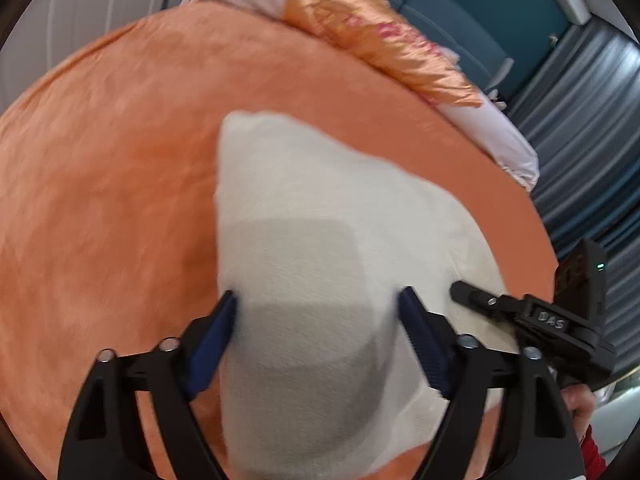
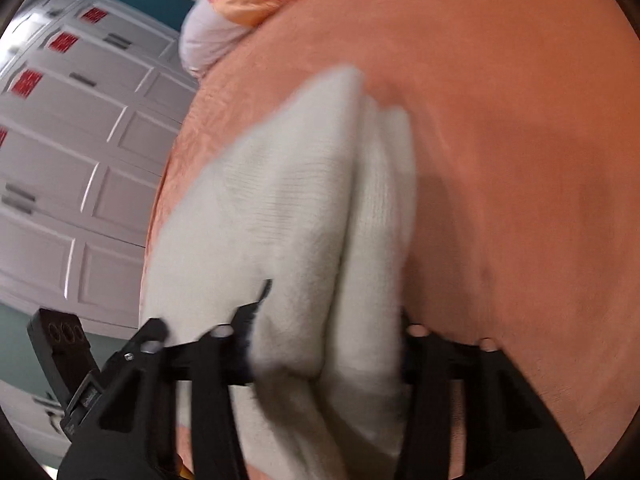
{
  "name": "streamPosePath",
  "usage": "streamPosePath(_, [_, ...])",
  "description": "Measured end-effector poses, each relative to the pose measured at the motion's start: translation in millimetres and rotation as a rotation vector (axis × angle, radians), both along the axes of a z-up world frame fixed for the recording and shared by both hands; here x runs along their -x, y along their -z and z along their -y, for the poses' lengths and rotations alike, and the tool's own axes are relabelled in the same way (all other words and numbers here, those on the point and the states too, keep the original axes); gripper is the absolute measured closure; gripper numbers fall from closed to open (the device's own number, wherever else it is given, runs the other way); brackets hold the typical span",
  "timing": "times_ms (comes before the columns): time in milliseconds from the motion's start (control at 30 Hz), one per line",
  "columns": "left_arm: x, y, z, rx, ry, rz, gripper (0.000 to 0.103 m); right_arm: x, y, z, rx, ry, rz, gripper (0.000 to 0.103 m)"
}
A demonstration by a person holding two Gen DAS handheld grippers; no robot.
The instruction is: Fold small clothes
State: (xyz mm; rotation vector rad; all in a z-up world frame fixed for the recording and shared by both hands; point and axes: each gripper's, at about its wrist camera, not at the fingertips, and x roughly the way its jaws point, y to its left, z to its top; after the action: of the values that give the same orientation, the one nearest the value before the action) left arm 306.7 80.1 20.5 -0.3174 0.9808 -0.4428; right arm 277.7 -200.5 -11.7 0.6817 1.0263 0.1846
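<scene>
Orange bed (image 1: 100, 168) carries the white sock (image 1: 304, 248), bunched. Left claw (image 1: 318, 304) gapes around its grey heel, pads off the cloth. Right claw (image 2: 332, 344) pinches the folded end. Best: close left fully before pulling, keep layers aligned.

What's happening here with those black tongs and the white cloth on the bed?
A person is folding a small white garment on an orange bedspread, using tongs held in each hand. The left tongs stand open astride the near end of the cloth, with blue pads on either side. The right tongs have bunched cloth between their fingers, though blur hides whether they pinch it. The garment lies partly doubled over, so the fold looks under way.
</scene>
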Motion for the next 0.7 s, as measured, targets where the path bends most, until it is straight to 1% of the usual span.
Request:
streamPosePath(33, [2.4,-7.0,1.5,0.006,0.009,0.030,0.040,4.2,-13.6,0.4,-0.003,-0.008,0.047,0.068])
streamPosePath(100, [7.7,-21.6,8.2,0.022,0.042,0.083,0.040,17.4,-39.1,1.7,-0.002,-0.014,0.136,0.069])
streamPosePath(133, [7.8,-22.2,13.0,0.018,0.058,0.090,0.040,24.8,-47.9,1.6,0.037,-0.014,0.175,0.069])
streamPosePath(167, [7.0,-17.7,20.6,-0.010,0.076,0.089,0.041,31.6,-49.5,3.6,0.094,-0.013,0.194,0.068])
streamPosePath(200, [4.8,-7.7,30.8,-0.065,0.094,0.070,0.041,30.7,-42.2,6.4,0.118,-0.009,0.169,0.068])
streamPosePath(233, [4.1,4.2,38.6,-0.108,0.111,0.051,0.040,27.2,-23.7,12.7,0.135,0.000,0.099,0.067])
streamPosePath(267, [7.0,10.2,43.6,-0.131,0.116,0.062,0.038,24.1,-7.7,17.2,0.144,0.007,0.035,0.062])
streamPosePath(300, [15.0,8.4,47.7,-0.173,0.107,0.102,0.036,25.9,11.0,25.9,0.128,0.023,-0.020,0.059])
streamPosePath(333, [20.1,4.9,50.5,-0.205,0.104,0.121,0.036,32.4,13.0,32.8,0.086,0.043,-0.006,0.056])
streamPosePath(367, [24.8,1.6,52.1,-0.231,0.107,0.124,0.036,38.7,7.9,36.5,0.068,0.060,0.002,0.056])
streamPosePath(433, [39.6,-8.8,50.9,-0.272,0.104,0.139,0.036,56.1,-15.5,36.0,0.137,0.079,0.012,0.056])
streamPosePath(500, [57.1,-19.3,48.2,-0.303,0.092,0.156,0.036,76.5,-41.7,26.2,0.275,0.058,0.056,0.060])
streamPosePath(533, [66.3,-21.7,46.9,-0.312,0.086,0.146,0.036,86.1,-51.8,20.5,0.337,0.045,0.076,0.065])
streamPosePath(567, [72.1,-23.3,45.2,-0.316,0.076,0.121,0.037,94.7,-60.9,14.7,0.383,0.029,0.096,0.071])
streamPosePath(600, [79.5,-21.4,43.2,-0.314,0.066,0.086,0.036,105.2,-70.8,7.0,0.418,0.012,0.114,0.074])
streamPosePath(633, [83.9,-19.5,42.2,-0.315,0.057,0.059,0.036,111.8,-76.7,1.7,0.443,0.001,0.123,0.081])
streamPosePath(667, [86.1,-15.3,41.5,-0.330,0.043,0.033,0.036,114.7,-78.9,-4.9,0.467,-0.016,0.124,0.088])
streamPosePath(700, [89.1,-8.4,40.7,-0.353,0.024,0.006,0.037,116.6,-74.2,-13.0,0.502,-0.048,0.104,0.090])
